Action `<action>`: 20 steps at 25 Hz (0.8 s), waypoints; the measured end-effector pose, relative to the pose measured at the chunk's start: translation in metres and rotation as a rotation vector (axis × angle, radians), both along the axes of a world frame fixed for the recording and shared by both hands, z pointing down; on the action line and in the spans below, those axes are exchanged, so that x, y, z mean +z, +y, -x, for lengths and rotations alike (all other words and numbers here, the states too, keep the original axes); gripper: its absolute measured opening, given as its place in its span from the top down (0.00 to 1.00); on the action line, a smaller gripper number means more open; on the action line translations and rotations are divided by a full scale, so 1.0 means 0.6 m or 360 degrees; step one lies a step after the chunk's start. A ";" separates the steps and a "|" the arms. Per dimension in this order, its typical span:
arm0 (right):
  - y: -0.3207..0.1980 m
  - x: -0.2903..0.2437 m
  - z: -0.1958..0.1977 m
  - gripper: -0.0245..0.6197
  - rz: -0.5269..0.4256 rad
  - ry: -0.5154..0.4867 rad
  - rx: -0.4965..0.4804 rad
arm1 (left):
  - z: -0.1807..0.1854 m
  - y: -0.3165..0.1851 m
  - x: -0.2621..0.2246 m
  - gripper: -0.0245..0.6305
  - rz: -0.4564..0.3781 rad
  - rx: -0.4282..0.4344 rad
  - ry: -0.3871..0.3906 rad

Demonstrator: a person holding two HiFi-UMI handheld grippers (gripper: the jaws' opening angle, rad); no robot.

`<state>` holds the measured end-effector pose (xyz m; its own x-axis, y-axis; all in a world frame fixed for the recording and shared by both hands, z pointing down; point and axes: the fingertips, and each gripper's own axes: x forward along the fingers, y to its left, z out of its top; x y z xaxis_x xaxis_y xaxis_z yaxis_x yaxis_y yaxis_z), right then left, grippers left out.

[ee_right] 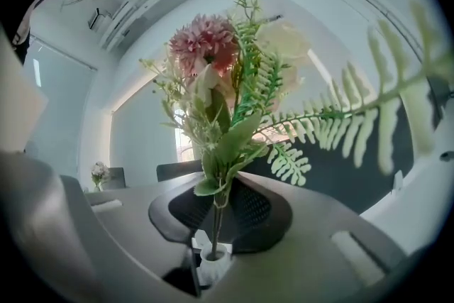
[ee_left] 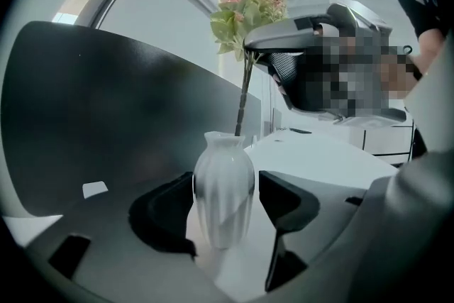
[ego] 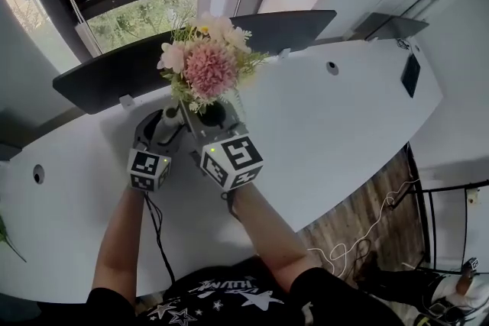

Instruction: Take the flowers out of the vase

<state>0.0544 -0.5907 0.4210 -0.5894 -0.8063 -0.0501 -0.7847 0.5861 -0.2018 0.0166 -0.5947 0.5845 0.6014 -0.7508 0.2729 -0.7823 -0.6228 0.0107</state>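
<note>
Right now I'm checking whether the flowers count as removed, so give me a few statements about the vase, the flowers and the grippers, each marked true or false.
1. The stem of the flowers runs down into the mouth of the vase. True.
2. The right gripper is empty. False: its jaws are shut on the stem, just above the vase mouth.
3. The vase lies on its side on the desk. False: it stands upright between the jaws of the left gripper.
4. The vase is white. True.
5. The largest bloom is blue. False: it is pink, with paler blooms and green fern leaves around it.
</note>
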 end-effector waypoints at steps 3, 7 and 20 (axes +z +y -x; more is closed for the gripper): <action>0.007 -0.025 -0.001 0.86 -0.0038 0.0004 0.0017 | 0.003 0.006 -0.006 0.54 0.0003 0.0005 0.0002; 0.019 -0.053 -0.001 0.86 -0.0086 0.0009 0.0041 | 0.009 0.016 -0.016 0.54 -0.0015 0.0015 0.0008; 0.095 -0.143 -0.019 0.86 -0.0182 -0.0002 0.0201 | 0.037 0.104 -0.108 0.54 -0.0110 0.0056 0.0106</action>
